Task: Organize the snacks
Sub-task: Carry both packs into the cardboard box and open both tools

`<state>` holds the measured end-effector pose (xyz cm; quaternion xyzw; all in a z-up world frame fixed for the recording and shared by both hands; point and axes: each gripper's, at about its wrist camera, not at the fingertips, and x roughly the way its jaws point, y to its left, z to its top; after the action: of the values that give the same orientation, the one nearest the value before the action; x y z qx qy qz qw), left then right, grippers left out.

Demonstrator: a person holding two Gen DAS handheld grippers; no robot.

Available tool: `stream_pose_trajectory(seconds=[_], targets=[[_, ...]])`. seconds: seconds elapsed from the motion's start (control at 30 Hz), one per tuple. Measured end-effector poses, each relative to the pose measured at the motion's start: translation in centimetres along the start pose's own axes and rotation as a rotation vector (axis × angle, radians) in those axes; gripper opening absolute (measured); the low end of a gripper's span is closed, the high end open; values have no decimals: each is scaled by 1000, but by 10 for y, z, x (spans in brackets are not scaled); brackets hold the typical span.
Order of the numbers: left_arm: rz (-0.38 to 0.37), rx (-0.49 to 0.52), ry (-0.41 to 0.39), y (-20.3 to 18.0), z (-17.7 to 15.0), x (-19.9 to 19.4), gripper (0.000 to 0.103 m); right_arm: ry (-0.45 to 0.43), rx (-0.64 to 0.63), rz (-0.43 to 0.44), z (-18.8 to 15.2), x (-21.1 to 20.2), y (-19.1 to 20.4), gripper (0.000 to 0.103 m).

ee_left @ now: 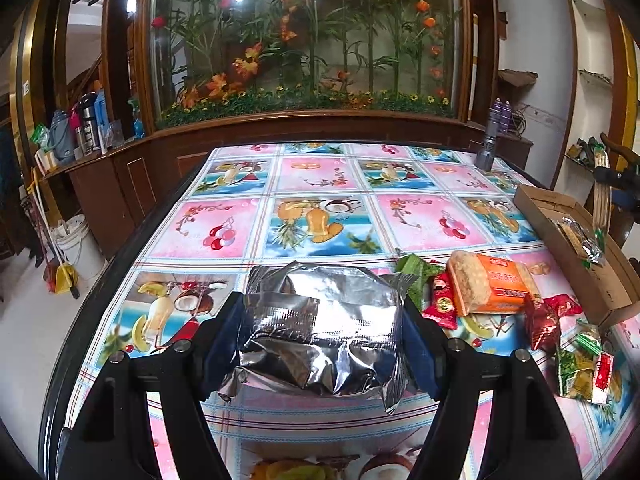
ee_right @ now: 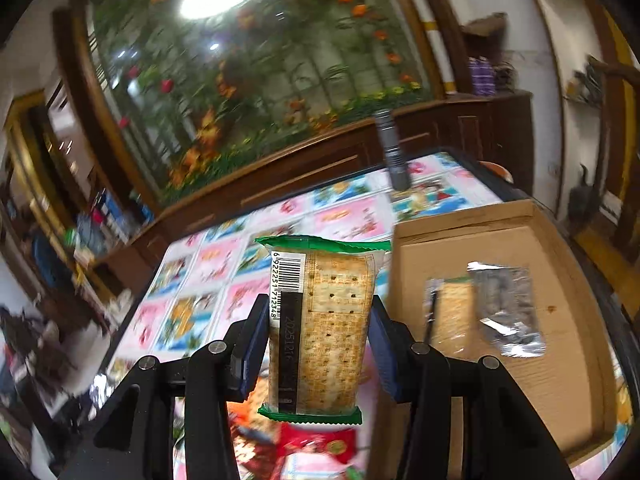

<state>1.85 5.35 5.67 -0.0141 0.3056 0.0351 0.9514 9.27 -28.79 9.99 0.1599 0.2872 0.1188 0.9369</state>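
Right wrist: claw (ee_right: 318,340) clamping cracker pack (ee_right: 320,328)

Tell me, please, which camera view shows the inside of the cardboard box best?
The right wrist view: the cardboard box lies open there, showing a cracker pack and a silver packet on its floor. The left wrist view shows only its side wall at the right edge, with one wrapper peeking out.

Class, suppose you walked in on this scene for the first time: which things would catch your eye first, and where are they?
The crinkled silver foil packet stands out, held between the fingers of the left claw over the bright fruit-print tablecloth. The right claw grips a green-edged cracker packet beside the cardboard tray. A pile of red and orange snacks lies right of the foil packet.
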Motion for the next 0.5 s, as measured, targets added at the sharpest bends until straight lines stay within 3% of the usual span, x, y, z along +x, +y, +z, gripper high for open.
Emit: stream_pose_trajectory(seconds=[0.27, 0.5], targets=[[-136, -15, 5, -40, 16, 1, 73, -36, 188, -68, 28, -18, -85, 51], [-324, 83, 12, -134, 36, 2, 73, -22, 279, -144, 37, -25, -134, 51]])
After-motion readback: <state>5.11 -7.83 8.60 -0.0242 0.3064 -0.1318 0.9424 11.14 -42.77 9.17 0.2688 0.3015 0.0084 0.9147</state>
